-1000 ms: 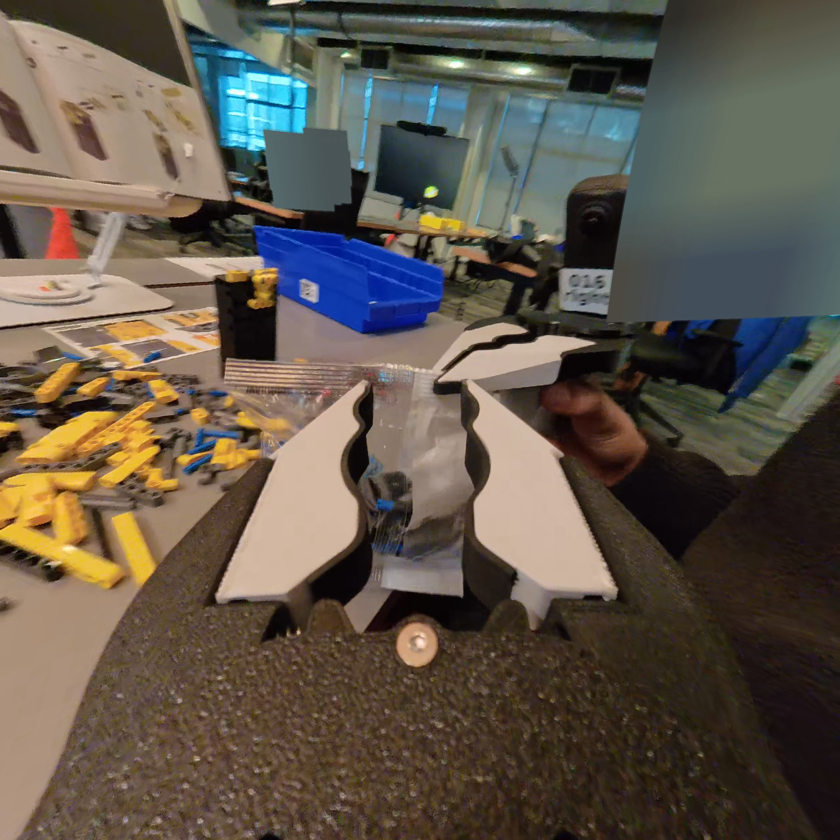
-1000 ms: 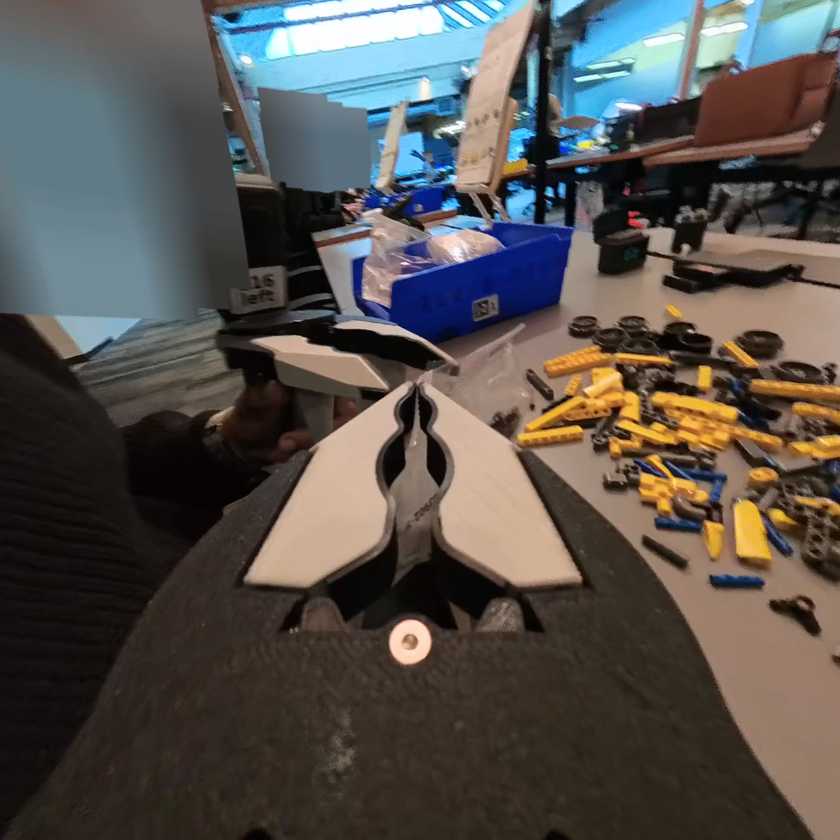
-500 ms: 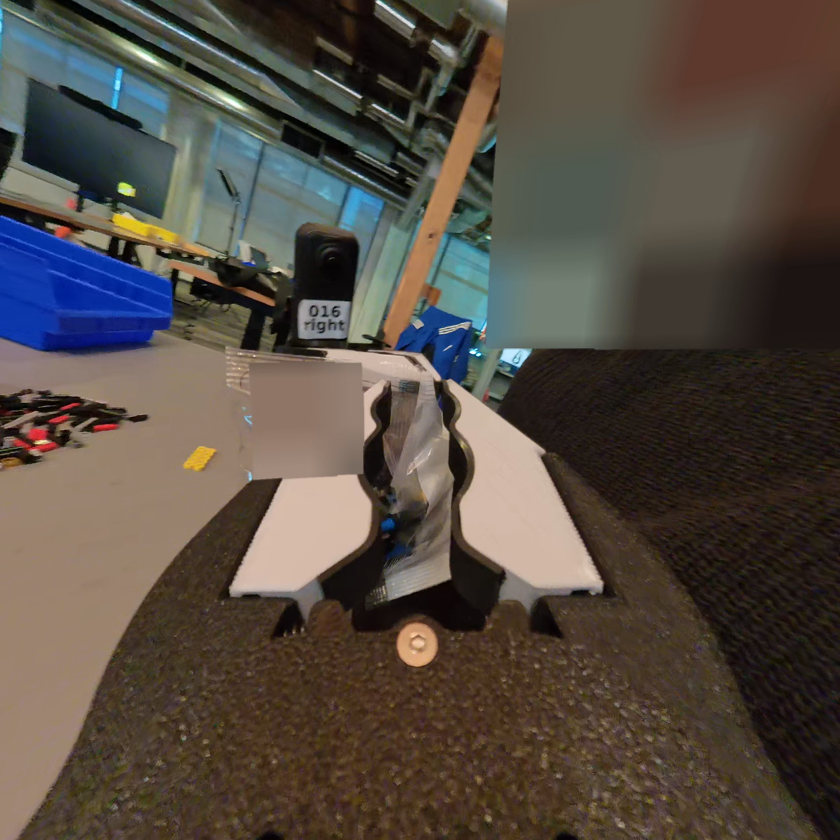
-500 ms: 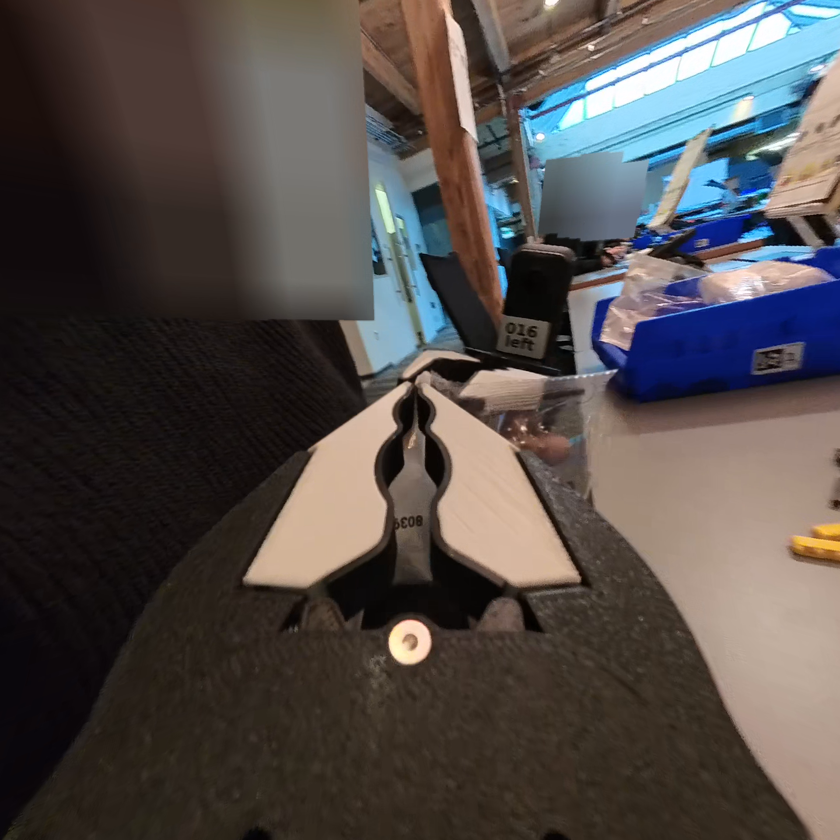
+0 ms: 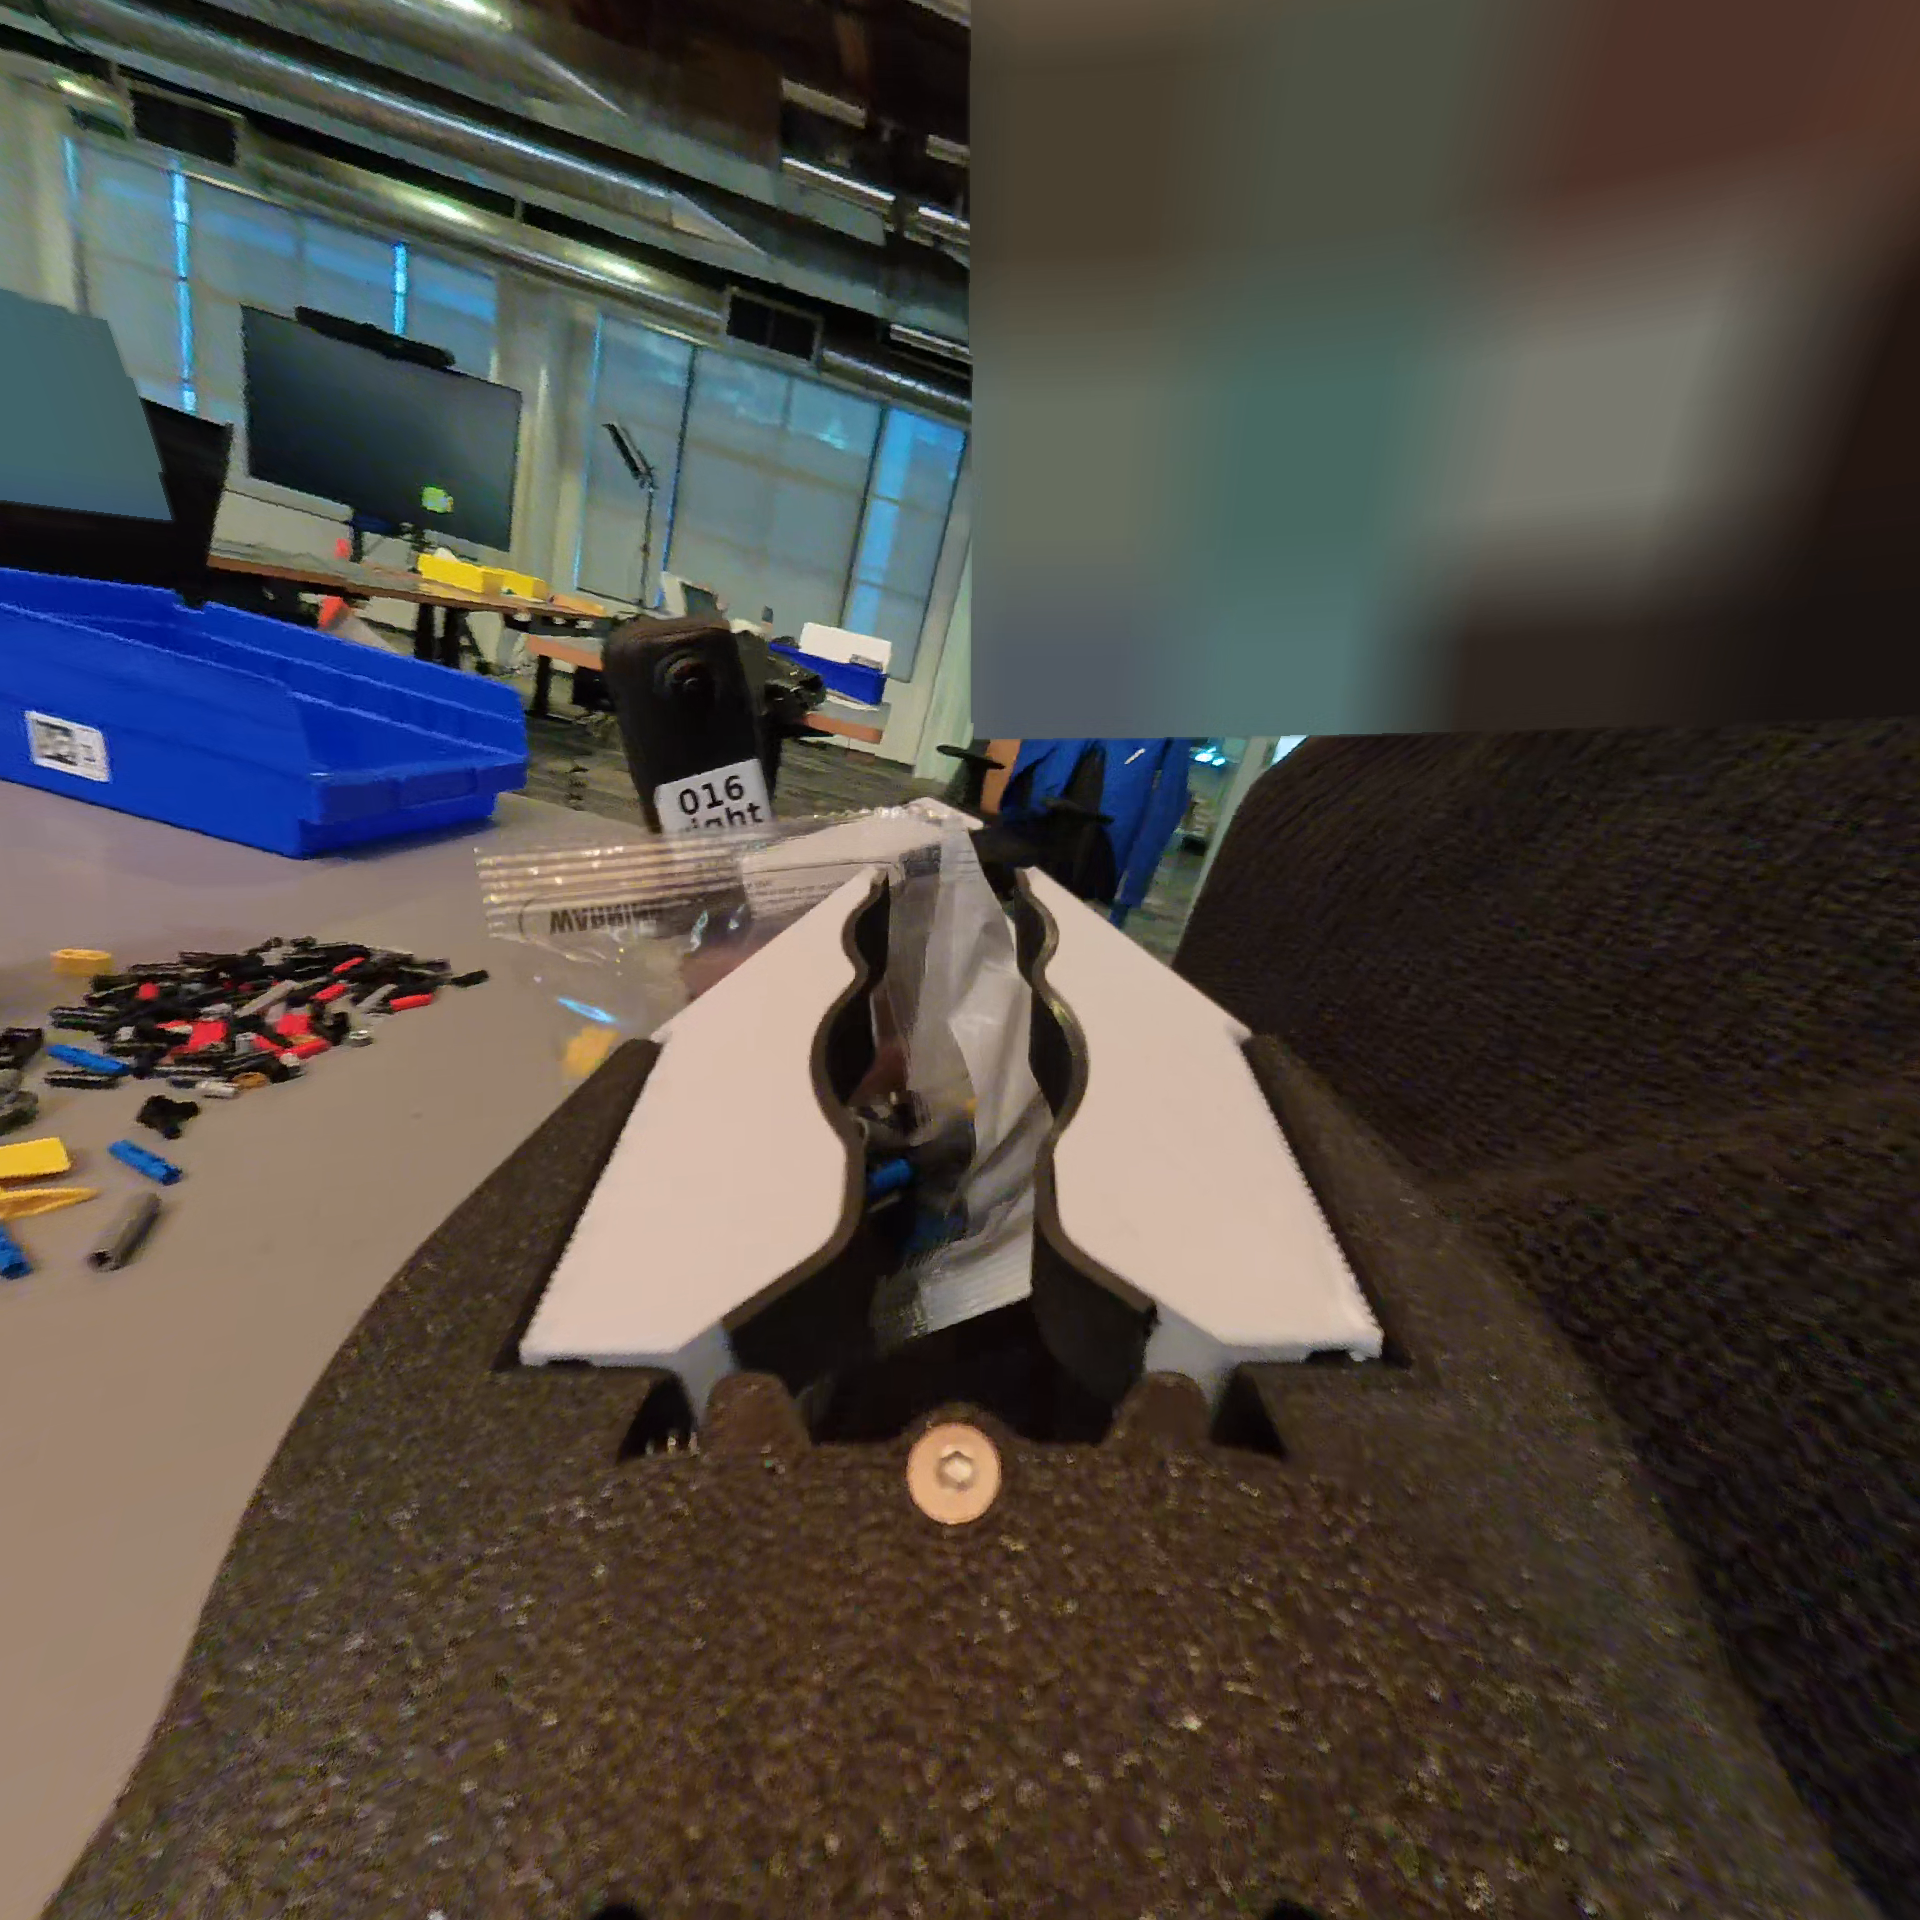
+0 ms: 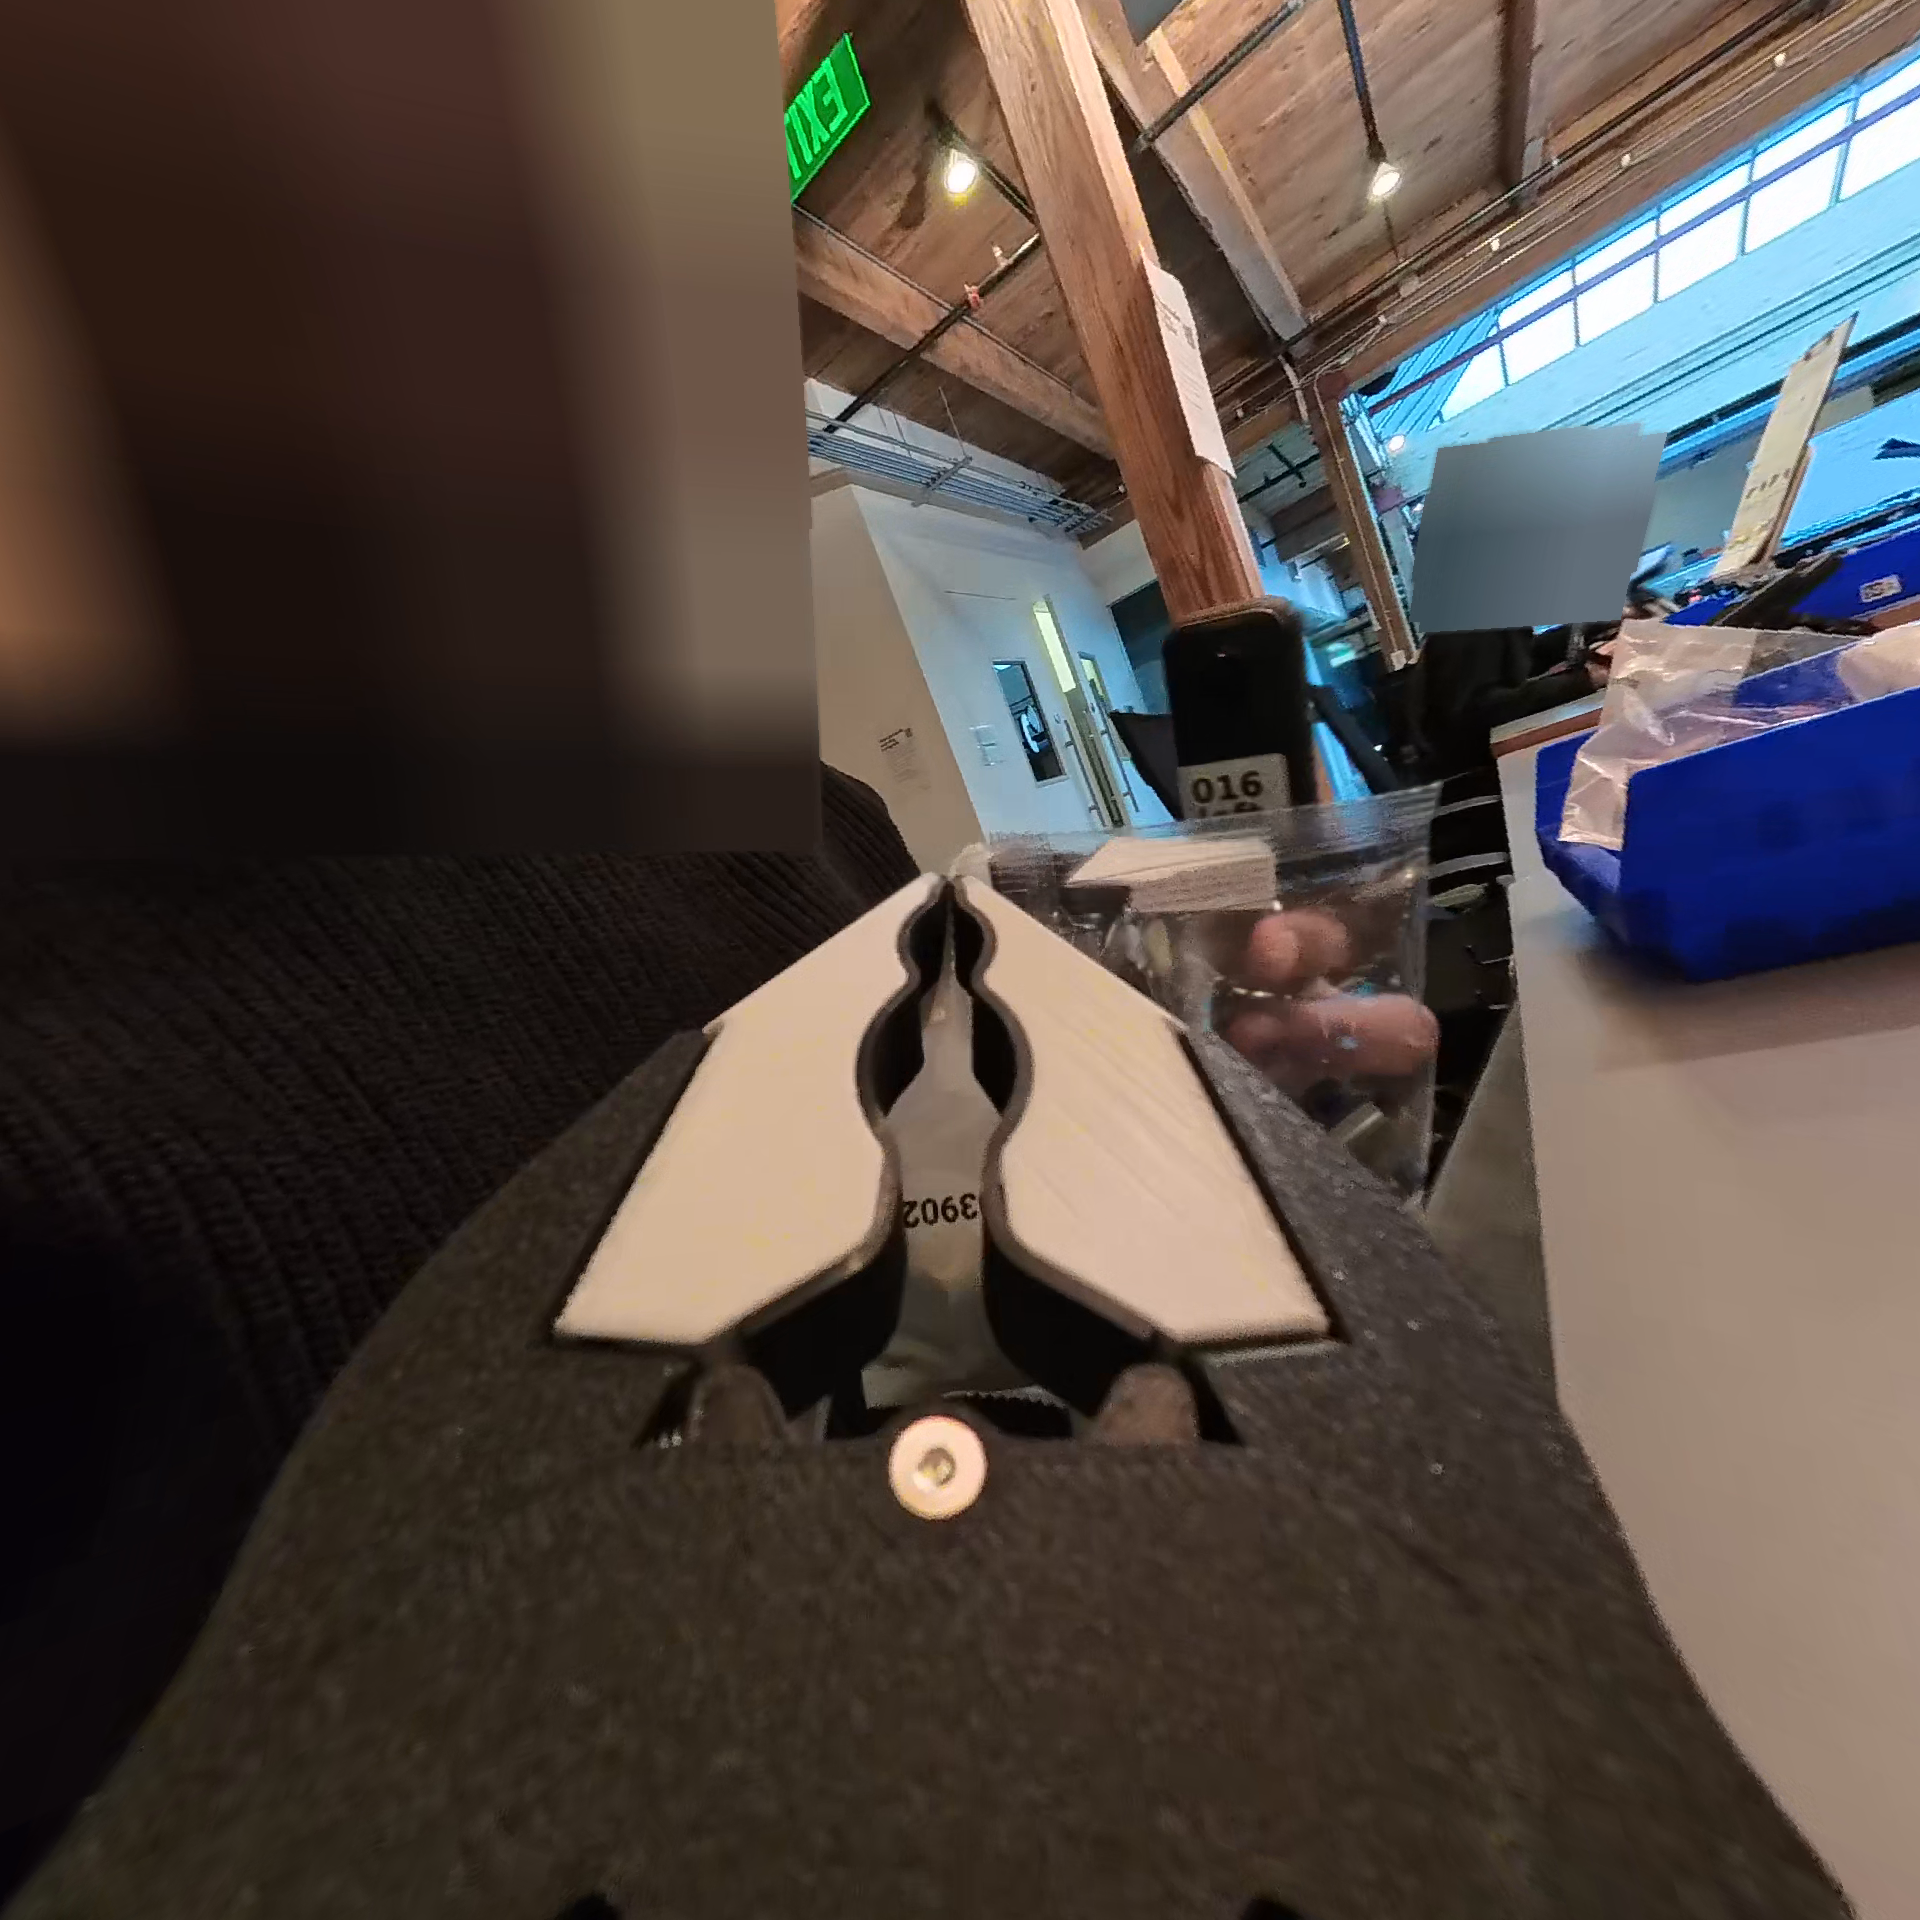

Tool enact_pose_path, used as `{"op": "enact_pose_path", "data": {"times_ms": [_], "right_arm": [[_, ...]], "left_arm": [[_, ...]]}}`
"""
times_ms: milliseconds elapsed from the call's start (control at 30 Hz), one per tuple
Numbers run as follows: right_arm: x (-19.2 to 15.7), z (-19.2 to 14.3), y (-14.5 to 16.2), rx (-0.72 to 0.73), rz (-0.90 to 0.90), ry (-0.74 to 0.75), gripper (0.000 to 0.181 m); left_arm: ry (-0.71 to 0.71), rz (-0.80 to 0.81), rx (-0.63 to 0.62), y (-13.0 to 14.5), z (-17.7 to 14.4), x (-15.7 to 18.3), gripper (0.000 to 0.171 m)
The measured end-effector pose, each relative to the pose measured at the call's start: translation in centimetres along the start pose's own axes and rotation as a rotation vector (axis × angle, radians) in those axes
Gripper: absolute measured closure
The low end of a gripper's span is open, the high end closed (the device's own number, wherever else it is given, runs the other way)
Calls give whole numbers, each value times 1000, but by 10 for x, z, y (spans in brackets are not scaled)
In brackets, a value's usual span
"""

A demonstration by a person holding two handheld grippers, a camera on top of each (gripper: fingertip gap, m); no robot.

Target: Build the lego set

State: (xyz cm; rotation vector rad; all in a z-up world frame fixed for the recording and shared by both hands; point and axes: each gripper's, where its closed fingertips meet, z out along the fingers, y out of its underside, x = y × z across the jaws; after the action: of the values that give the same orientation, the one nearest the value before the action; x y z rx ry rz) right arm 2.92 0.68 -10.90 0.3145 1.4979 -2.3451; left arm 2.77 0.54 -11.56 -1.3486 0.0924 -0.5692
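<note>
A clear plastic bag (image 5: 623, 909) with small black and blue parts in it is held between both grippers, above the table's near edge. My left gripper (image 5: 948, 883) is shut on one end of the bag; crumpled film and parts fill the gap between its white fingers (image 5: 727, 1122). My right gripper (image 6: 951, 883) is shut tight on the bag's other edge, and a strip of film (image 6: 940, 1236) runs back between its fingers. The bag (image 6: 1299, 935) hangs to its right, with a hand and the left gripper's finger showing through it.
A blue bin (image 5: 260, 727) stands on the grey table (image 5: 260, 1351); the right wrist view shows it (image 6: 1766, 842) holding plastic bags. A pile of small black and red parts (image 5: 239, 1008) and loose yellow and blue pieces lie at left. A dark knit sleeve (image 5: 1558, 1039) is close by. The grippers are tip to tip, or close to it.
Both grippers swung, with the bag still held, away from the yellow parts pile toward the person. The left view has since turned back left, and the black and red pile now shows.
</note>
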Motion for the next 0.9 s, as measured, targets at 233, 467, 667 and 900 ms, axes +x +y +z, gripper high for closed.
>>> {"op": "enact_pose_path", "data": {"times_ms": [233,467,667,900], "right_arm": [[21,-13,-6,22,-28,150,181],[38,-26,-6,-22,-80,306,181],[47,-32,-4,-90,-136,418,181],[40,-27,4,-193,-177,423,181]], "left_arm": [[-315,254,-127,8,3,-30,149],[-660,322,-151,5,-11,-76,147],[-646,373,-173,11,-2,-71,171],[-549,290,-154,13,1,-62,165]]}}
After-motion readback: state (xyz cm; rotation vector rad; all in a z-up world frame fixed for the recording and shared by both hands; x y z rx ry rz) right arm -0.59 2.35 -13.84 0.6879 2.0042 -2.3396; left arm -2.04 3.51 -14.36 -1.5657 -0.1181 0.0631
